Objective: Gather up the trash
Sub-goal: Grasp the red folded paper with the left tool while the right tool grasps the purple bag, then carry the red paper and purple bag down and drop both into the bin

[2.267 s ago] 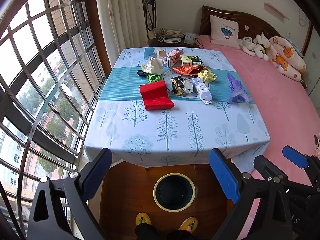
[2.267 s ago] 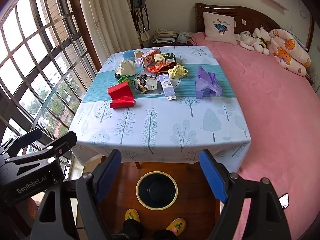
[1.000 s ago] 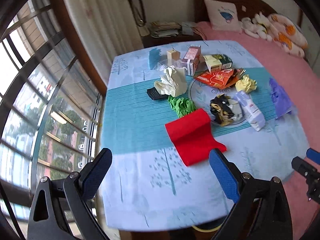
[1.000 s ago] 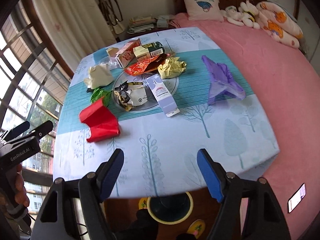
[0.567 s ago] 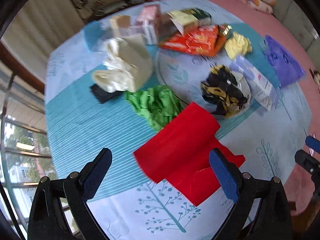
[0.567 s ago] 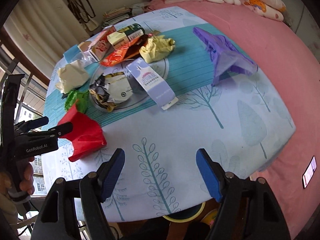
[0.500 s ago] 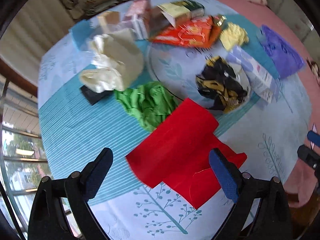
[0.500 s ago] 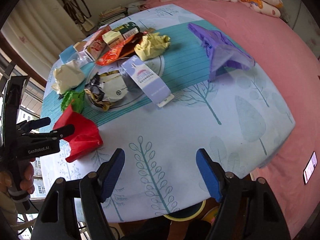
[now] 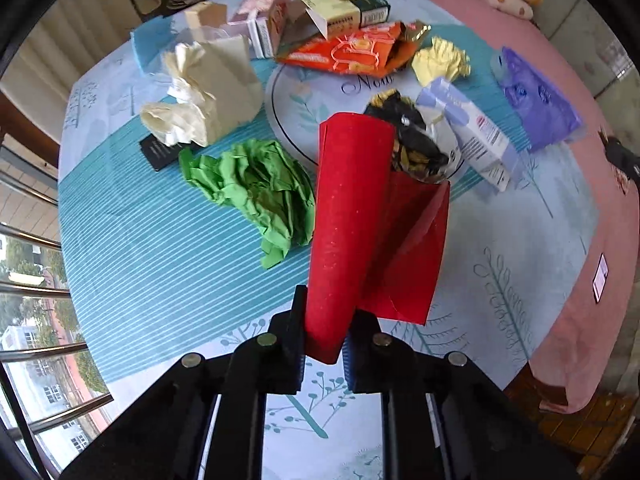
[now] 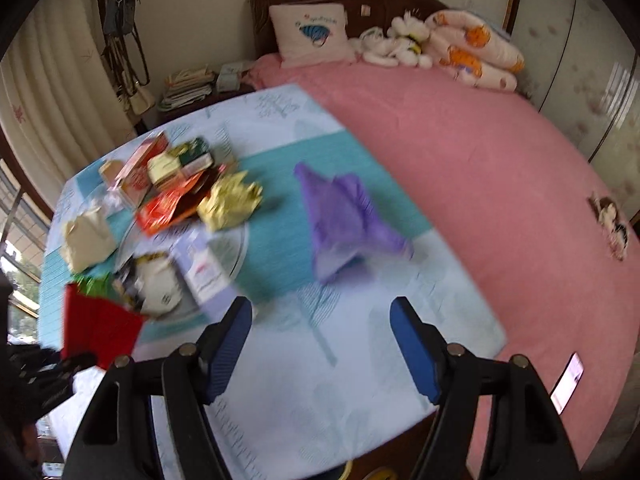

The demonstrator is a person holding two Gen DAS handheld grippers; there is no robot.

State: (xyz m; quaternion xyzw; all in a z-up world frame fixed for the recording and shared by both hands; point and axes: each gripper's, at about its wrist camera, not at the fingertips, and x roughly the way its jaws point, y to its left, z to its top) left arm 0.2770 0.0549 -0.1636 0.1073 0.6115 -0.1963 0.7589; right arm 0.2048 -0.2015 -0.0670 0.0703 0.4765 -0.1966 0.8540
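Note:
A folded red paper (image 9: 352,216) lies on the tree-print tablecloth (image 9: 160,264), and my left gripper (image 9: 324,344) is closing its jaws on the paper's near end, both pads pressing it. The same red paper (image 10: 100,328) shows blurred at the left of the right wrist view. More trash lies behind it: crumpled green paper (image 9: 248,188), a black and gold wrapper (image 9: 416,148), a lilac carton (image 9: 472,132), a yellow paper ball (image 9: 440,60), an orange wrapper (image 9: 352,52). My right gripper (image 10: 320,344) hangs open and empty over the cloth, short of a purple bag (image 10: 344,220).
A round plate (image 9: 320,96) carries part of the trash. A cream paper bag (image 9: 208,92) and small boxes (image 9: 340,10) stand at the back. The pink bed (image 10: 480,160) adjoins the table on the right, with a phone (image 10: 566,380) on it. Window bars (image 9: 24,280) run along the left.
My left gripper dropped onto the red paper and its jaws went from wide open to pinching the paper's end. The right gripper swung right, toward the purple bag, still open.

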